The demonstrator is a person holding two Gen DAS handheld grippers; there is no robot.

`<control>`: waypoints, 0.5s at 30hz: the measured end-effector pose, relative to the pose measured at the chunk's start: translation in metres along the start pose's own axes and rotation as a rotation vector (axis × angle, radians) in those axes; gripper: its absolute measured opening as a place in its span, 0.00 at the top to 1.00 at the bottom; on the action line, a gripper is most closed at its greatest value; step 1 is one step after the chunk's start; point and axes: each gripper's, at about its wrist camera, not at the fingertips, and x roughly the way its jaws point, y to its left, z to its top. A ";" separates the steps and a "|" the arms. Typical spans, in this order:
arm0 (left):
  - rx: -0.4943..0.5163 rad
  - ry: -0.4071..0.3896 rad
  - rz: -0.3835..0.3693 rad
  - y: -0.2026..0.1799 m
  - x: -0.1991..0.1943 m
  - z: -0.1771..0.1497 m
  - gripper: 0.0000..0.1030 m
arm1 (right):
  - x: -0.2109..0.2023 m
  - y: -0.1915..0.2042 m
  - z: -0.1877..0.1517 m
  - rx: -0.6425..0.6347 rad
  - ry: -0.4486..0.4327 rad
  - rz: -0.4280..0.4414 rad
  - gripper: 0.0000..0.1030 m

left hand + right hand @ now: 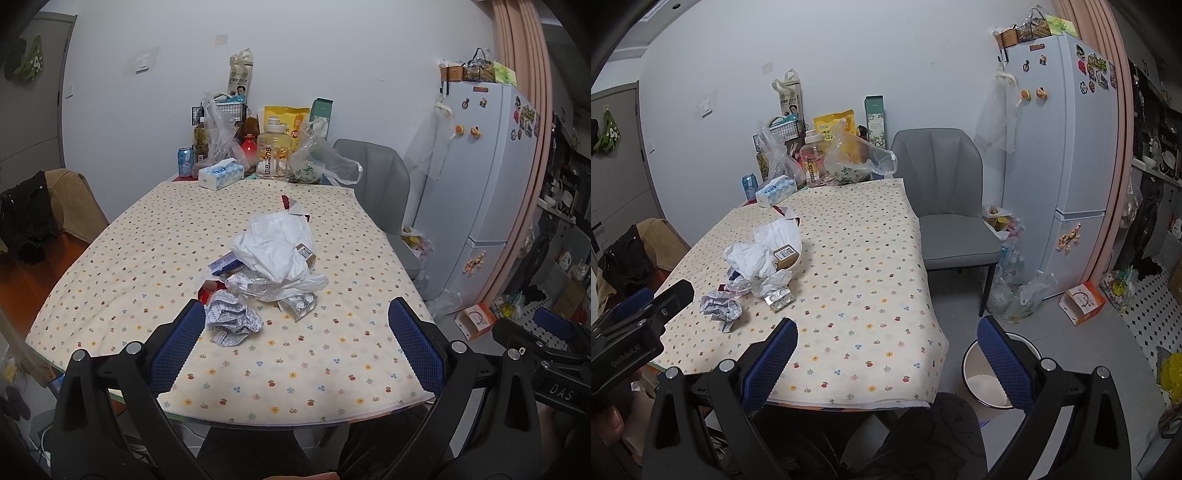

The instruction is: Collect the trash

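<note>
A heap of trash lies mid-table on the flowered cloth [295,369]: a crumpled printed paper [232,321], white crumpled plastic [277,251], clear wrappers, a blister pack [301,304], a blue-white box [225,264] and a small brown box [306,253]. My left gripper [295,314] stands open just short of the paper ball, nothing between its fingers. The same heap [757,266] shows left in the right wrist view. My right gripper [886,336] is open over the table's near right corner, empty. A white bin [986,380] sits on the floor beneath its right finger.
Bottles, bags, a tissue box [221,173] and a can crowd the table's far end. A grey chair [949,206] stands at the right side, a fridge [1063,155] beyond it. Plastic bags and an orange box [1084,302] litter the floor. A chair draped with clothes [48,210] stands left.
</note>
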 end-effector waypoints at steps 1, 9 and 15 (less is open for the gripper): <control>-0.002 0.000 -0.001 0.001 0.000 0.001 0.04 | 0.000 -0.001 0.000 0.002 0.001 0.002 0.07; -0.001 -0.005 -0.004 0.001 -0.001 0.001 0.04 | 0.001 0.002 -0.001 -0.005 0.002 0.006 0.07; -0.001 -0.004 -0.010 0.002 0.000 0.001 0.04 | 0.001 0.002 0.001 -0.003 0.002 0.009 0.07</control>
